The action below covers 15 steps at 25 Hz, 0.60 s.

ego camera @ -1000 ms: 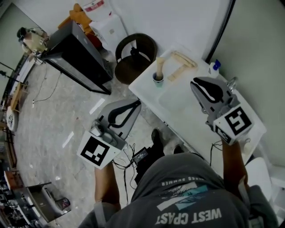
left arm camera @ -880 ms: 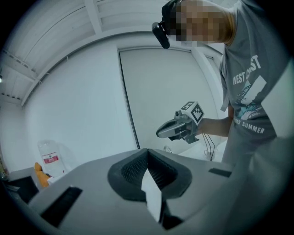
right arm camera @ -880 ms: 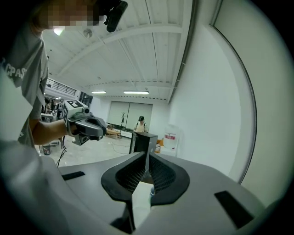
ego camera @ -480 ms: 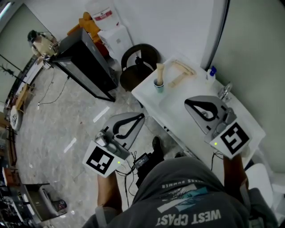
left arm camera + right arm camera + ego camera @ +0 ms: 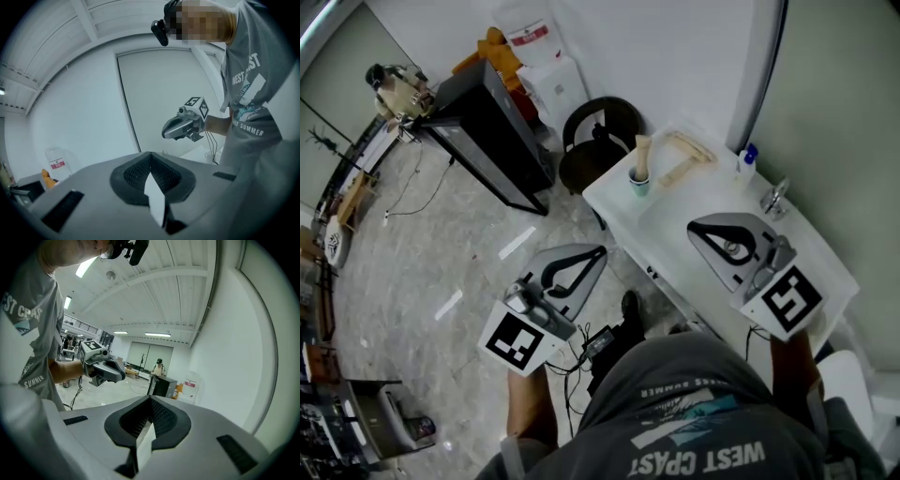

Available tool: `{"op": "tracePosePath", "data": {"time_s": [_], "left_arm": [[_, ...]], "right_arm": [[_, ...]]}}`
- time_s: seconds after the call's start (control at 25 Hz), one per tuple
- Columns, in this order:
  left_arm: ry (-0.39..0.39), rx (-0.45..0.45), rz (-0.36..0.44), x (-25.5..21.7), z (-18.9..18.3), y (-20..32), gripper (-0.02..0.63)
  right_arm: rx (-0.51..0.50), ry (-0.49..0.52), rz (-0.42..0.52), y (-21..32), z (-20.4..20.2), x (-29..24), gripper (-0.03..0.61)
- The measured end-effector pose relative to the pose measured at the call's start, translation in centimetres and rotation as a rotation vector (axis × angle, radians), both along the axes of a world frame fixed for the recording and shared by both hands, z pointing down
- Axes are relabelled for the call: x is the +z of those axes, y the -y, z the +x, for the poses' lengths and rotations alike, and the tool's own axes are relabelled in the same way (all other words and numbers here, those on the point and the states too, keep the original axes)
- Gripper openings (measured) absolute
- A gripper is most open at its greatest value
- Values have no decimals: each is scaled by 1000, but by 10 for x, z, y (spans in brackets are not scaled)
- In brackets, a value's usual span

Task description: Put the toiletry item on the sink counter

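Observation:
A white sink counter (image 5: 675,246) stands against the wall. At its back edge a teal cup (image 5: 639,181) holds an upright cream tube. Pale wooden pieces (image 5: 682,156) lie beside it, then a small blue-capped bottle (image 5: 746,161) and the faucet (image 5: 773,198). My right gripper (image 5: 692,226) hovers over the counter's middle, jaws shut and empty; in its own view the right gripper (image 5: 151,400) points up at the ceiling. My left gripper (image 5: 602,249) hangs over the floor left of the counter, also shut and empty, and in its own view this left gripper (image 5: 150,154) faces a white wall.
A dark round chair (image 5: 598,134) stands at the counter's left end. Beyond it are a black cabinet (image 5: 492,131) and a water dispenser (image 5: 544,66). Cables and a small black box (image 5: 598,339) lie on the floor by the person's feet.
The right gripper has come back from near the faucet toward the counter's middle, and its jaws have closed. The left gripper has hardly moved. The head view has tilted slightly.

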<state>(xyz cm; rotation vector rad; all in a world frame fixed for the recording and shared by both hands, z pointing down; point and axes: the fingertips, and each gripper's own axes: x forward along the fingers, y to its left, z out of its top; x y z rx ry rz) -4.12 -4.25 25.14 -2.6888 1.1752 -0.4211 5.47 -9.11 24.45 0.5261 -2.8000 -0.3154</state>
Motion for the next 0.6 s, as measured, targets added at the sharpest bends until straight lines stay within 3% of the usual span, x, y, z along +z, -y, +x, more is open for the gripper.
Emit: {"op": "tracePosePath", "data": {"time_s": [0.6], "left_arm": [[72, 24, 20, 4, 9, -3, 3]], "right_arm": [[-2, -5, -18, -2, 3, 3, 29]]}}
